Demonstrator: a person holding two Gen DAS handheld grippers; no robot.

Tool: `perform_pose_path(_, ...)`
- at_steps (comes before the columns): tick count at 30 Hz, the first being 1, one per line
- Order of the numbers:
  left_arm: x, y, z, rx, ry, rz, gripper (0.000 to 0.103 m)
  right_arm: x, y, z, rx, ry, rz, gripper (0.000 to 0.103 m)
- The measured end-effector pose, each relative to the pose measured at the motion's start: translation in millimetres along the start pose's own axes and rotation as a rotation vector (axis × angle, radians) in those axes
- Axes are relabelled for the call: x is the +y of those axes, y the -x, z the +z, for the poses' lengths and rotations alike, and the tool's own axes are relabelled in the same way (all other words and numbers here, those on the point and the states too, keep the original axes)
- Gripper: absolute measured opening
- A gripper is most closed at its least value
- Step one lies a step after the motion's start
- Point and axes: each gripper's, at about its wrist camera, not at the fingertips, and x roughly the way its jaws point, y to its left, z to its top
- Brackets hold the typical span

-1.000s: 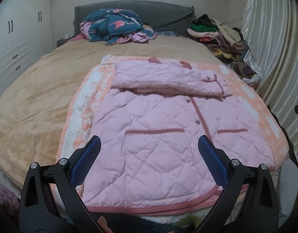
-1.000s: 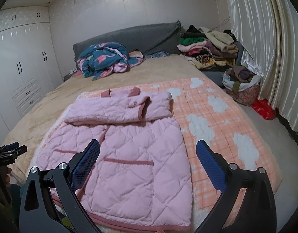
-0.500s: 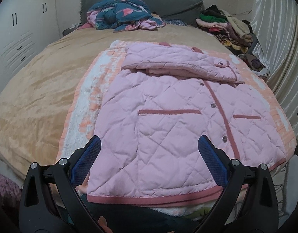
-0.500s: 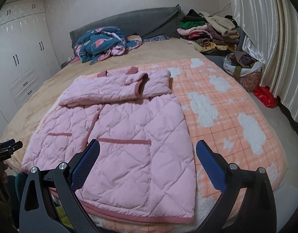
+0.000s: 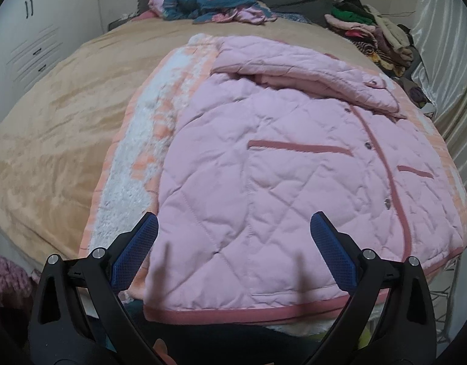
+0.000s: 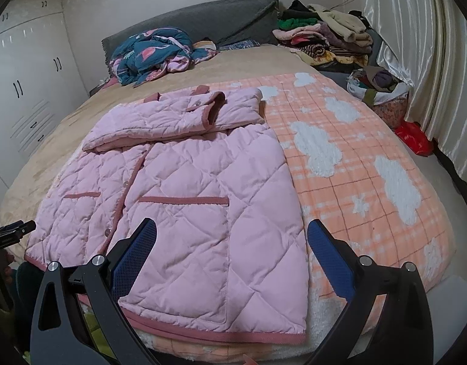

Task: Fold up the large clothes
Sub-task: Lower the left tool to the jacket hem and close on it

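Observation:
A pink quilted jacket (image 5: 279, 182) lies flat, front up, on an orange blanket with white clouds (image 6: 355, 158) on the bed. Its sleeves are folded across the chest (image 6: 172, 118). Its darker pink hem (image 5: 248, 314) hangs at the near bed edge. My left gripper (image 5: 233, 249) is open and empty, just above the hem's left corner. My right gripper (image 6: 231, 252) is open and empty, above the hem's right corner (image 6: 291, 331). The left gripper also shows at the left edge of the right wrist view (image 6: 11, 234).
A crumpled teal and pink quilt (image 6: 151, 54) lies by the grey headboard (image 6: 203, 21). A stack of clothes (image 6: 327, 36) sits at the far right. A bag of clothes (image 6: 379, 88) and a red bag (image 6: 416, 137) are on the floor by the curtain (image 6: 416, 45). White wardrobes (image 6: 26, 82) stand at left.
Both grippers have moved down and closer to the jacket's hem. The jacket fills more of each view. Both stay open; the jacket has not moved.

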Motion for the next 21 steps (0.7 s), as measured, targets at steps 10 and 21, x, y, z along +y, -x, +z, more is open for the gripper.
perform_pose_path(10, 38.8, -23.6, -8.2, 0.084, 0.095, -0.037, 0.094, -0.8, -11.2, -3.4, 0.032, -0.003, -0.011, 0.099)
perform_pose_path(21, 45.0, -39.7, -18.3, 0.151, 0.122, -0.089, 0.092, -10.9, -21.4, -17.6, 0.079, -0.016, -0.016, 0.099)
